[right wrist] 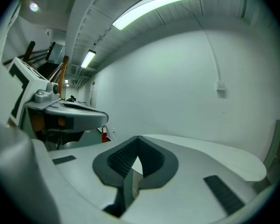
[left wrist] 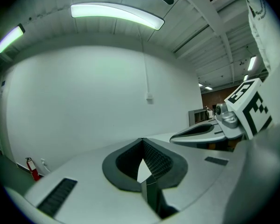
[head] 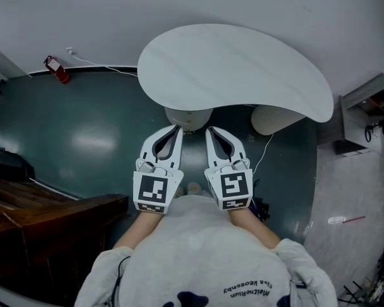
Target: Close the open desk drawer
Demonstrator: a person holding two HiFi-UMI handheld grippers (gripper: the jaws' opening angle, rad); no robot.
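Two grippers were in view, one per hand, held side by side close to the person's chest with the forearms drawn in. Both pointed forward toward the one white, kidney-shaped desk (head: 233, 69). The left gripper (head: 176, 129) had its jaws together at the tips with nothing between them, and the right gripper (head: 209, 130) was the same. Each carried one marker cube, the left cube (head: 155, 191) and the right cube (head: 234, 188), both facing up at the head camera. The gripper tips lay near the desk's near edge, above its single pale pedestal (head: 189, 116), and were not touching it. The desk top was bare. The drawer could not be made out in any view. One red extinguisher (head: 56, 69) stood on the dark green floor (head: 70, 133) by the wall, well apart from the desk. Dark wooden furniture (head: 45, 216) sat at the person's left, and one shelf unit (head: 365, 110) stood at the right.
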